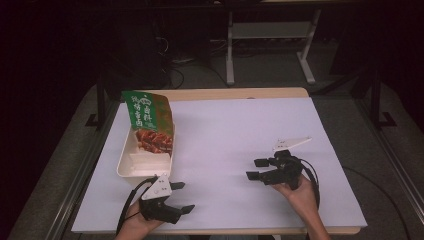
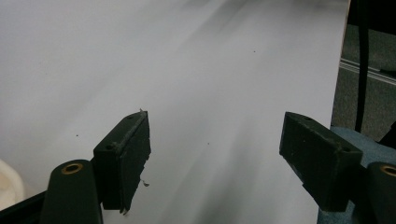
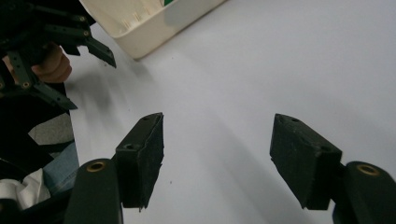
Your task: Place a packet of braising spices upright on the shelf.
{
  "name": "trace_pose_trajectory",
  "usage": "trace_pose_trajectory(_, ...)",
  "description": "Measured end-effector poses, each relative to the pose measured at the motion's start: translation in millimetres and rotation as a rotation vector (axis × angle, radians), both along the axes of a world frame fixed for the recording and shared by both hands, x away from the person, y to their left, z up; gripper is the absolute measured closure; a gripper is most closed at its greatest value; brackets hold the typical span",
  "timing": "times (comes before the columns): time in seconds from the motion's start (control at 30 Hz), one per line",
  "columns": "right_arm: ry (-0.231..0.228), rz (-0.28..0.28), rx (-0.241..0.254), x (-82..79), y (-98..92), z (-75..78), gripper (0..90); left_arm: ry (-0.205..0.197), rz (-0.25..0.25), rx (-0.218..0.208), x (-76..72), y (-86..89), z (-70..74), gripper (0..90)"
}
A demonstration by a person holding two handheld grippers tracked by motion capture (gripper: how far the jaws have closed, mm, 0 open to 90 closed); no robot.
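A green packet (image 1: 149,120) with white writing too small to read and a photo of braised meat is leaning in a cream tray (image 1: 131,169) at the left of a white tabletop (image 1: 240,135). The left gripper (image 1: 181,197) and right gripper (image 1: 256,169) are hovering wide open, holding nothing.

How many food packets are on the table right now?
1. The green packet leans in the cream tray at the table's left side, just ahead of the left tool. Others could lie hidden beneath it.
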State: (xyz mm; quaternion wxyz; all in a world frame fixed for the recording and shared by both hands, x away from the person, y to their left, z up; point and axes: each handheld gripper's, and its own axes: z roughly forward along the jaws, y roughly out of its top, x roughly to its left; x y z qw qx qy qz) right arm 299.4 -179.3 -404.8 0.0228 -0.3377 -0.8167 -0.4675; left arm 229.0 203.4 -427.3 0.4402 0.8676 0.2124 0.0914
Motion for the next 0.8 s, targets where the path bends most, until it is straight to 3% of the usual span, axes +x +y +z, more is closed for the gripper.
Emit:
trace_pose_trajectory(0.37, 0.01, -0.013, -0.007, -20.6, -14.2, -14.4, 32.0, 0.003, 0.004, -0.001, -0.3, 0.0, -0.3, 24.2)
trace_pose_trajectory(0.57, 0.008, -0.033, -0.031, -33.8, -18.1, -23.2, 26.0, 0.001, 0.004, 0.003, -0.8, -0.6, -1.1, 24.2)
trace_pose_trajectory(0.8, -0.008, -0.069, -0.003, -54.0, -16.6, -32.3, 23.9, -0.017, -0.001, 0.007, -5.5, -2.1, -0.2, 24.0)
